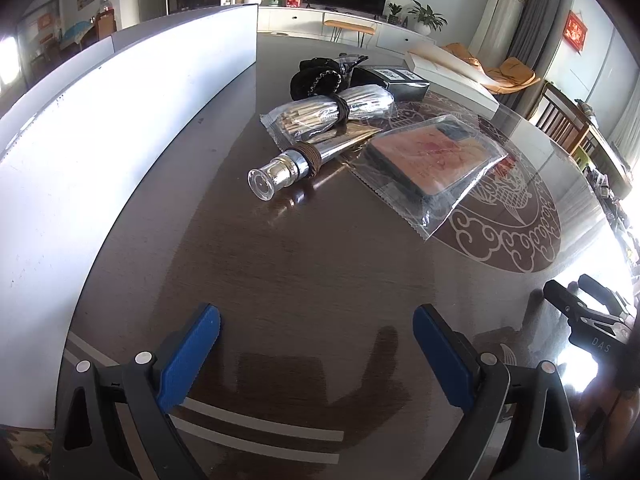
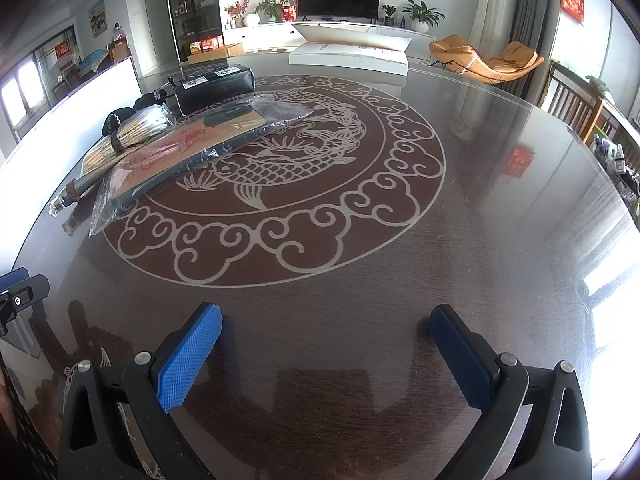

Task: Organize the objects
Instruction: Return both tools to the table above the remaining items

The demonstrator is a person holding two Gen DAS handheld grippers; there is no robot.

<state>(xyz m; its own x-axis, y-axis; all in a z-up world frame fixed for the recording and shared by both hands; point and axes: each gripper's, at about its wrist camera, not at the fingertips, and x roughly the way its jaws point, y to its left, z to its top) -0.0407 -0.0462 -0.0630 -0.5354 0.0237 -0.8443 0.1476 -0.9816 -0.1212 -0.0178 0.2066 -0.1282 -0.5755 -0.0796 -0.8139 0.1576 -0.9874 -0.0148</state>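
The fingers [image 1: 192,360] of the left gripper [image 1: 316,356] stand wide apart with nothing between them, above bare table; the fingers [image 2: 188,354] of the right gripper [image 2: 326,356] are likewise spread and empty.

The table [image 2: 500,208] is a dark round glass-topped surface with a pale fish-and-cloud medallion [image 2: 276,172] at its centre. All positions below are given relative to this medallion.

- White box [image 1: 100,168]: tall walled container standing at the table edge, well to the left of the medallion.
- Flat white box [image 2: 348,54]: lies at the far side of the medallion, near the table's far edge.
- Bagged flat pack [image 1: 432,160]: orange-faced item in a clear plastic bag, lying across the medallion's left rim.
- Black case [image 2: 216,86]: rectangular, with white labels on top, at the medallion's far-left rim, just behind the bagged flat pack.
- Bagged stick bundle [image 1: 328,114]: pale sticks in a clear bag, bound mid-length by a dark band, left of the medallion and touching the tube.
- Tube [image 1: 308,160]: metallic body with a clear cap pointing toward the left gripper, brown bands wound round its neck, just outside the medallion's left rim.
- Black scrunchie [image 1: 316,78]: dark fabric item behind the stick bundle, beside the black case.

Both grippers are near the table's close edge, well apart from the cluster.
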